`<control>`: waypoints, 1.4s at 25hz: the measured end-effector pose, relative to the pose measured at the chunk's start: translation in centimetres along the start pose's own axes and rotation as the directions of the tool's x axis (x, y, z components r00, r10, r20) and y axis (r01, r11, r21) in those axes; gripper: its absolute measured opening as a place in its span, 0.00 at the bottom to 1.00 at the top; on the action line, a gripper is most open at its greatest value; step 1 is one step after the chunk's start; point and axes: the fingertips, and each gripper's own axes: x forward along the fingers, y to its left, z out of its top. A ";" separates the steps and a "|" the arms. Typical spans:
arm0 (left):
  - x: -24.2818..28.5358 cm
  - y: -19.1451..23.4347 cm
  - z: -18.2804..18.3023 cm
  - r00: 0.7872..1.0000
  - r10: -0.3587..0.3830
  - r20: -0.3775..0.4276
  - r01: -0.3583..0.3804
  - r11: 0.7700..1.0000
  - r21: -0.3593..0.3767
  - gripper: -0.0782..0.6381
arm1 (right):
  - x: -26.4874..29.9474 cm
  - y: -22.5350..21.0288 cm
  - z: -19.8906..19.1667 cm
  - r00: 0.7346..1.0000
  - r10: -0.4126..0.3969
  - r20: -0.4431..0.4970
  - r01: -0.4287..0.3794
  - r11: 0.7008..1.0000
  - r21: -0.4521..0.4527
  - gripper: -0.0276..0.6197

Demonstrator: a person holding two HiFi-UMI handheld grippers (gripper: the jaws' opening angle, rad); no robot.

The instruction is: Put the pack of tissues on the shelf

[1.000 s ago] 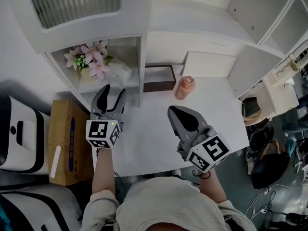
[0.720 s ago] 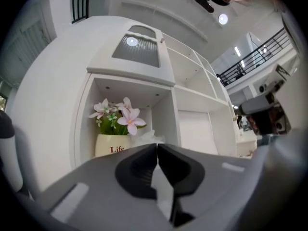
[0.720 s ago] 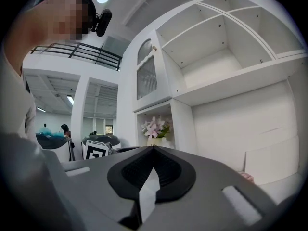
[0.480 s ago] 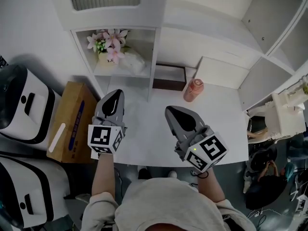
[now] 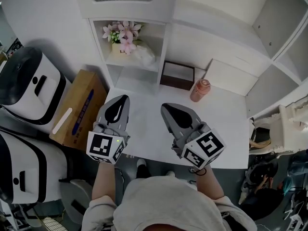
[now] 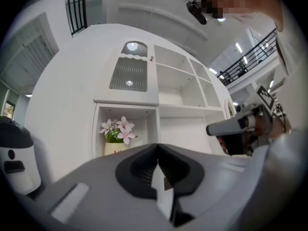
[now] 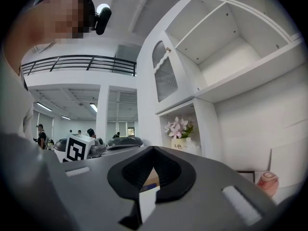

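The pack of tissues, in pale wrapping, lies in the lower left shelf cubby, beside a pot of pink flowers. My left gripper hangs shut and empty over the white table, well short of the cubby. My right gripper hovers beside it, also shut with nothing in it. In the left gripper view the jaws meet at a point below the flowers. The right gripper view shows its jaws closed, the flowers beyond.
A dark brown box and a pink bottle stand at the back of the table. A cardboard box and white appliances sit on the floor to the left. Open shelf compartments rise at the right.
The left gripper's jaws have closed, empty. Both grippers have drawn back from the shelf, and the view has shifted so the cubby with the tissues sits farther away.
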 end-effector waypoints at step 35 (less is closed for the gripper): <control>-8.9 -7.5 4.7 0.994 0.109 0.021 -0.109 0.994 -0.028 0.11 | -2.8 6.7 0.2 0.959 0.282 -0.017 -0.283 0.958 -0.050 0.05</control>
